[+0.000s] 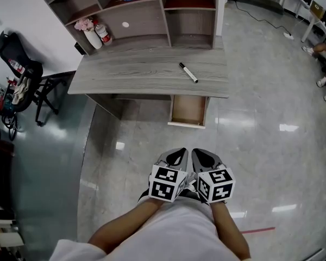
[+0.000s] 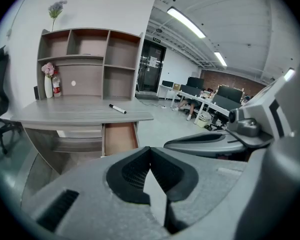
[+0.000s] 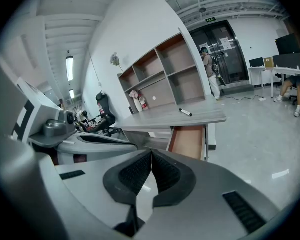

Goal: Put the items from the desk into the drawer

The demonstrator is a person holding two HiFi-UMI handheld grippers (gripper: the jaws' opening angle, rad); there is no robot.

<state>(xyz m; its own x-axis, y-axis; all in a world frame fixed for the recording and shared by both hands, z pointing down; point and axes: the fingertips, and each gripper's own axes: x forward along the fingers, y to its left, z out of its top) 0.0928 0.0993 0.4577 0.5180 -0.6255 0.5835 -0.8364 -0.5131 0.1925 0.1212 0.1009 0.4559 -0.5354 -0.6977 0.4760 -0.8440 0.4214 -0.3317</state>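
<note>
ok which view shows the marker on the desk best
The head view: from above, the marker lies whole on the desk, its length and angle plain. Both gripper views catch it only as a small, distant sliver, seen low across the desk.

Bright ceiling light; fisheye-warped edges

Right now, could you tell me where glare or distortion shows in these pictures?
Head view: bright patches glare on the glossy floor; the marker is sharp. Left and right gripper views: fisheye bends the desk edge and blackens the corners.
</note>
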